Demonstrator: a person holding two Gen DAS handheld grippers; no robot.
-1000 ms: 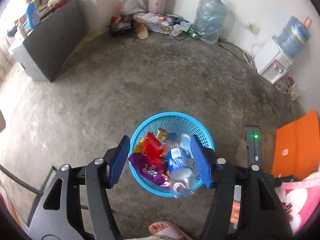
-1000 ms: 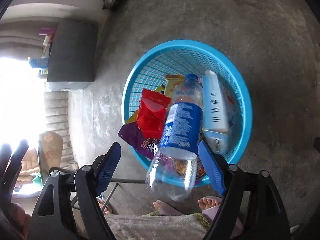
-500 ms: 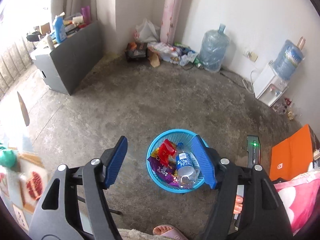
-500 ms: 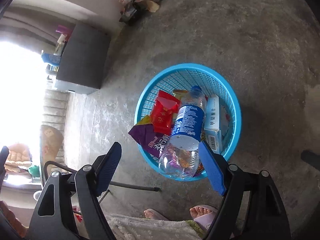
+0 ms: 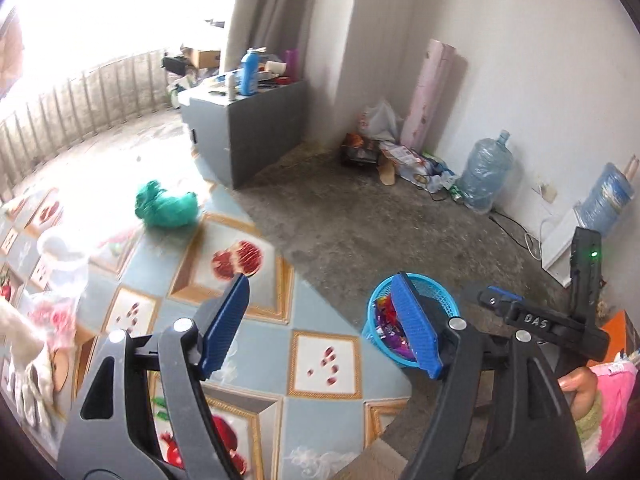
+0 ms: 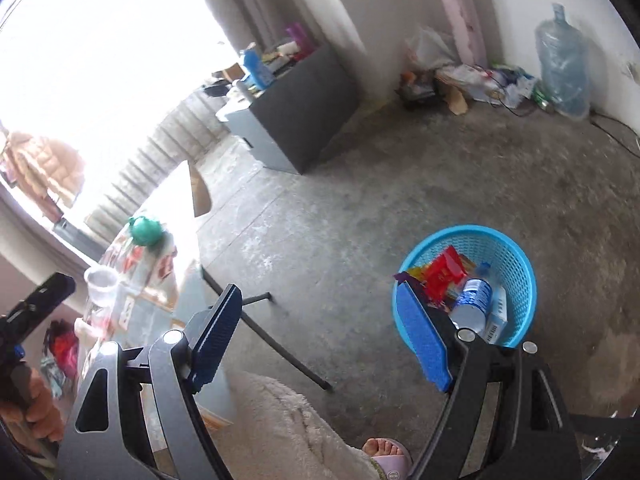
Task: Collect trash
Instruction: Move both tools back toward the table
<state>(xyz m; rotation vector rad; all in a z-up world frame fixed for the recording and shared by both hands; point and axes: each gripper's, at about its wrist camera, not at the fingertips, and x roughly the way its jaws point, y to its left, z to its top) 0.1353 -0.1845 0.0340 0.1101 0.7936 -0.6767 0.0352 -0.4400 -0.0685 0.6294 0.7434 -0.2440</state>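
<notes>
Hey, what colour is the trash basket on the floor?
The trash basket is light blue plastic mesh, clearest in the right wrist view.

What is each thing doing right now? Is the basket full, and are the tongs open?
Left tongs: open, holding nothing, just opened wider.
Right tongs: open, holding nothing.
Blue basket: upright on floor, holding trash.
Plastic bottle: lying inside basket.
Clear cup: upright on table.
Green bag: crumpled on table.

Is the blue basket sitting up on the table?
No, the blue basket stands on the bare concrete floor, apart from the table with the patterned cloth.
</notes>
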